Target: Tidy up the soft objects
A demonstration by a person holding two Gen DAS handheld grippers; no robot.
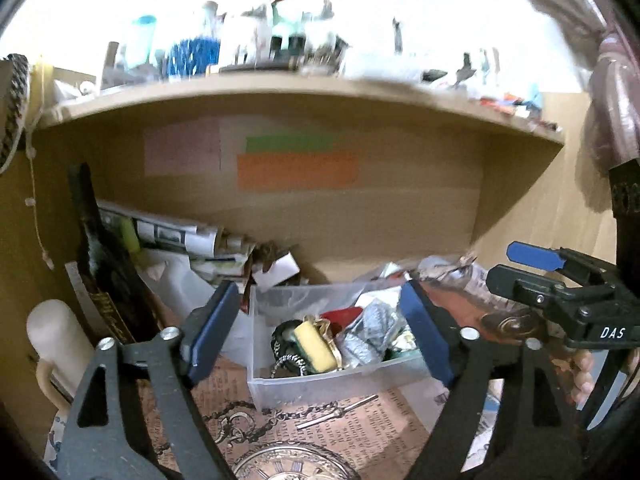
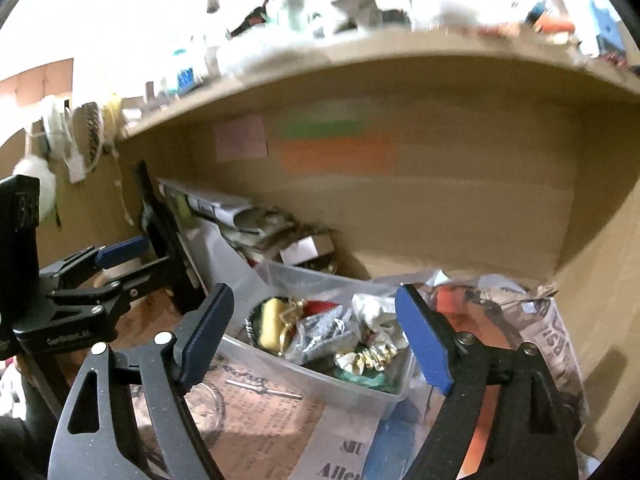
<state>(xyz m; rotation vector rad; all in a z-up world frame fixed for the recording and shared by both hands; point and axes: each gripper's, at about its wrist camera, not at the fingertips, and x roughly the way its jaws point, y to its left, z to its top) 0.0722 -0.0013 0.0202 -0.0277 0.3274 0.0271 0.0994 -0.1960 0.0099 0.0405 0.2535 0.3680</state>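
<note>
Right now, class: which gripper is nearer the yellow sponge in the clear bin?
Hard to call. Left gripper and right gripper both hover open, astride the bin, above the sponge.

Blown-out glare above, dim motion-blurred shelf (image 1: 304,92), bowed fisheye edges.

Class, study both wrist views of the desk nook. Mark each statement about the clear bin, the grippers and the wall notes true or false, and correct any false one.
1. The clear plastic bin holds a yellow sponge. True.
2. The left gripper is shut on the sponge. False: its jaws stand wide open and hold nothing.
3. An orange paper strip is stuck on the back panel just below a green strip. True.
4. The bin is empty. False: it is crowded with silver and gold crinkly items and the sponge.
5. The right gripper has its jaws open in front of the bin. True.
</note>
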